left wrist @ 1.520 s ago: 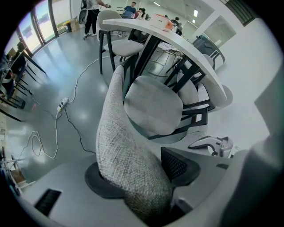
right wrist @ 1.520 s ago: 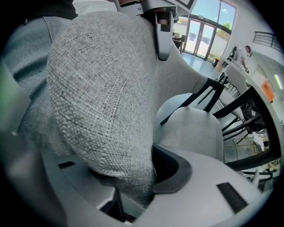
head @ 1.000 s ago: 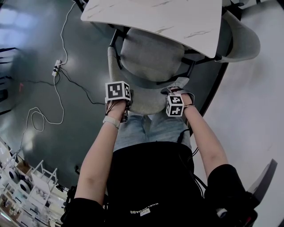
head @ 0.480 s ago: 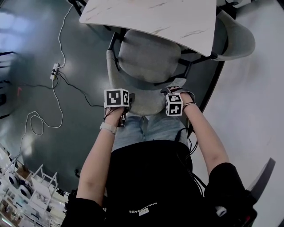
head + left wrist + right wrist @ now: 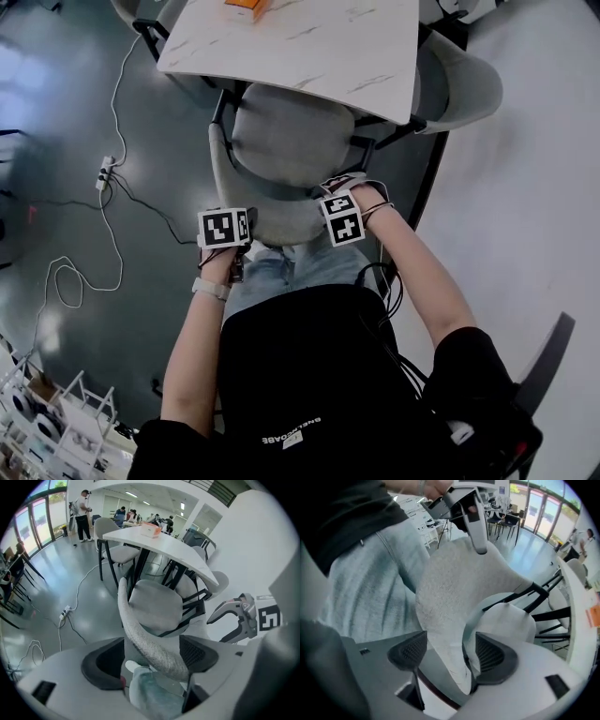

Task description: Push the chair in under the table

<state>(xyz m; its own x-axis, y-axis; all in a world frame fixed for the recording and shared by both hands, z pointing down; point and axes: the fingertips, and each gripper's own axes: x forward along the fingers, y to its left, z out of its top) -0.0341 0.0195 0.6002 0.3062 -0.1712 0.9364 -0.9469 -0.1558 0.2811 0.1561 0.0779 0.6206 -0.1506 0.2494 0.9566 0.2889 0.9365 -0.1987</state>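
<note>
Left hand-held gripper and right hand-held gripper, jaws just opened wide, straddle the chair's backrest without pinching it

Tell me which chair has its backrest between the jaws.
The grey chair before the person, seat partly under the table. The left gripper and right gripper, jaws just opening, straddle its backrest; the right-hand chair stands apart.

The white marble-patterned counter hides the front of the grey upholstered chair; the head view's top edge cuts off an orange box.
</note>
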